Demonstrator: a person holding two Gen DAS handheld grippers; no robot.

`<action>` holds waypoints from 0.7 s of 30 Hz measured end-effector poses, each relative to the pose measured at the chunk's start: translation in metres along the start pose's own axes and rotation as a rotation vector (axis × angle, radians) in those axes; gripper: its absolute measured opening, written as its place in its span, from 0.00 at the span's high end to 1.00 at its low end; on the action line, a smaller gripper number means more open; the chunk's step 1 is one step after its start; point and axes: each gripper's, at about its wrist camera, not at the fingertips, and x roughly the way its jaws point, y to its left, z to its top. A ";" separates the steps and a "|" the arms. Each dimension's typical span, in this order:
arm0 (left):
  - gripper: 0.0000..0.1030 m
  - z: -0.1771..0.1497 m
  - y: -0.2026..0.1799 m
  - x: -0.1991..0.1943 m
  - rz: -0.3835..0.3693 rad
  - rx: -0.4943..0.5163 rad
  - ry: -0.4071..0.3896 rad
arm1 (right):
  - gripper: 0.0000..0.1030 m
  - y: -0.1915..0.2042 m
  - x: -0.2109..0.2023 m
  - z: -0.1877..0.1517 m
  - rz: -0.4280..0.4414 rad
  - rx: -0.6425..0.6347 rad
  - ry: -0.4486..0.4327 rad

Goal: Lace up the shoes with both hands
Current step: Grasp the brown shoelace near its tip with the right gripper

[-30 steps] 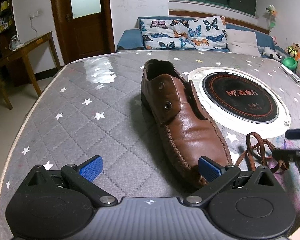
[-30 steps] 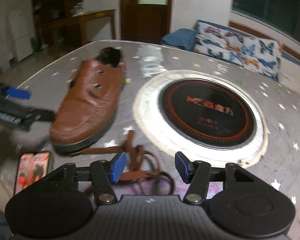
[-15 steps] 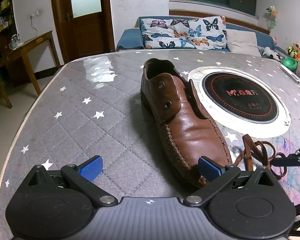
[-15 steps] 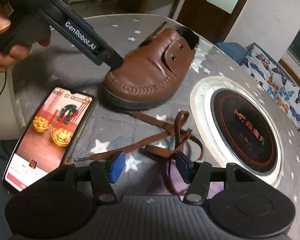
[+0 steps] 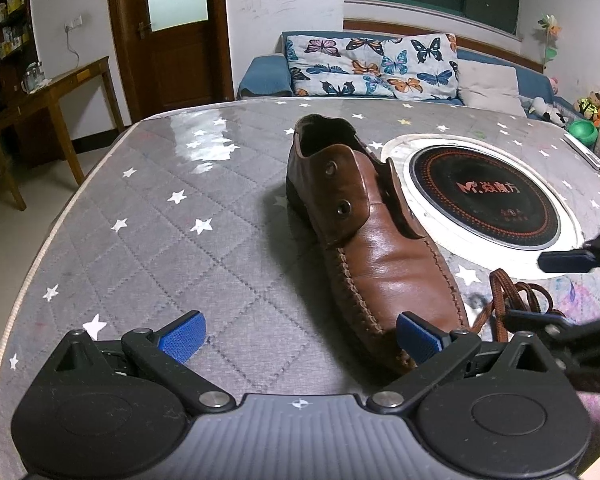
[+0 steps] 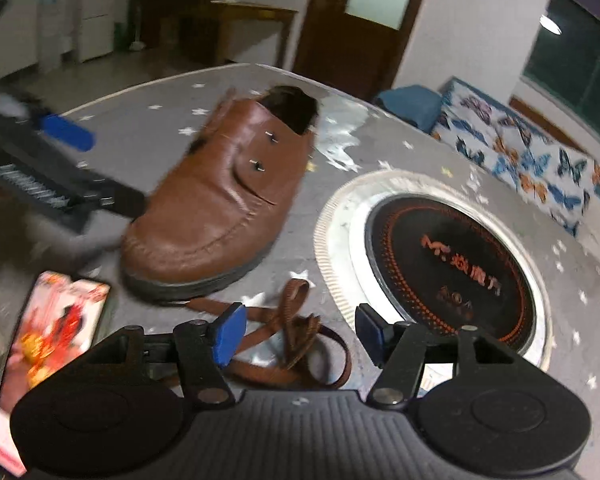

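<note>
Where shoe (image 5: pixel 374 248) lies mid-table, bare quilted table (image 5: pixel 172 248) leftward

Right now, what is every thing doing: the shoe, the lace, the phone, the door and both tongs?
Shoe: upright on the table, holes empty, no lace in.
Lace: loose, tangled heap beside the shoe's toe.
Phone: lying flat, screen lit.
Door: shut.
Left tongs: open, one pad by the shoe's toe.
Right tongs: open over the lace, gripping nothing.
</note>
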 end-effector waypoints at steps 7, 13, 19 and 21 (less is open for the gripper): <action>0.00 0.002 0.002 0.001 0.003 -0.005 -0.003 | 0.42 -0.038 0.020 -0.006 -0.120 0.075 0.061; 0.00 0.002 0.000 0.003 -0.001 0.005 -0.001 | 0.42 -0.051 -0.001 -0.013 -0.089 0.070 0.047; 0.00 0.003 0.001 0.005 -0.001 -0.002 0.004 | 0.42 -0.024 -0.022 -0.013 0.039 -0.108 0.038; 0.00 0.004 0.001 0.006 0.001 -0.003 0.006 | 0.42 -0.006 -0.025 -0.014 0.101 -0.202 0.053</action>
